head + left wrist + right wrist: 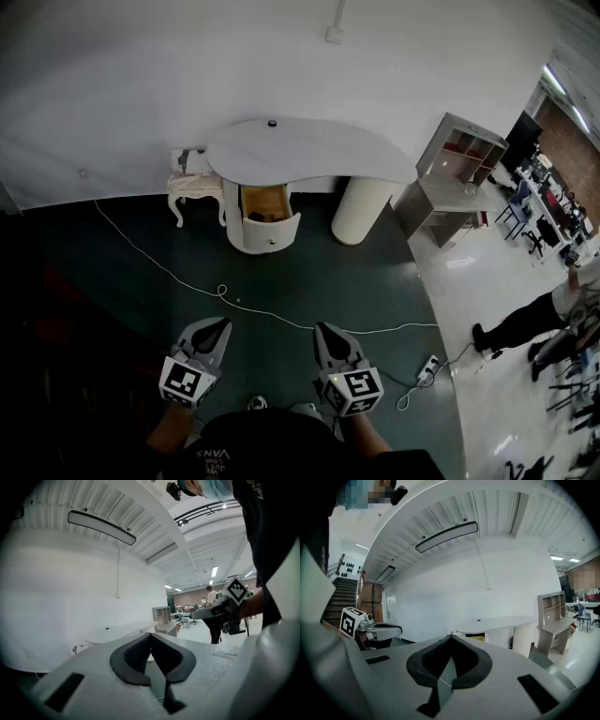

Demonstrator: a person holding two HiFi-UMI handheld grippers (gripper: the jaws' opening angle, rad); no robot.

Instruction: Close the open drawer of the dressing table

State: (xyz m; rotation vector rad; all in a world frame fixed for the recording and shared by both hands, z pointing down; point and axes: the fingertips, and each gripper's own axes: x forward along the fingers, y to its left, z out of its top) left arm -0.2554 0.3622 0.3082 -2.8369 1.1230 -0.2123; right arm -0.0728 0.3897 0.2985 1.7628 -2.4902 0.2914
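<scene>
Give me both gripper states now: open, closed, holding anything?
left gripper: closed, jaws together, holding nothing.
right gripper: closed, jaws together, holding nothing.

One dressing table [309, 150] with one open drawer [270, 231]. One white stool [192, 186] and one shelved desk [459, 173]. Two grippers: left gripper [221, 324], right gripper [324, 330].
</scene>
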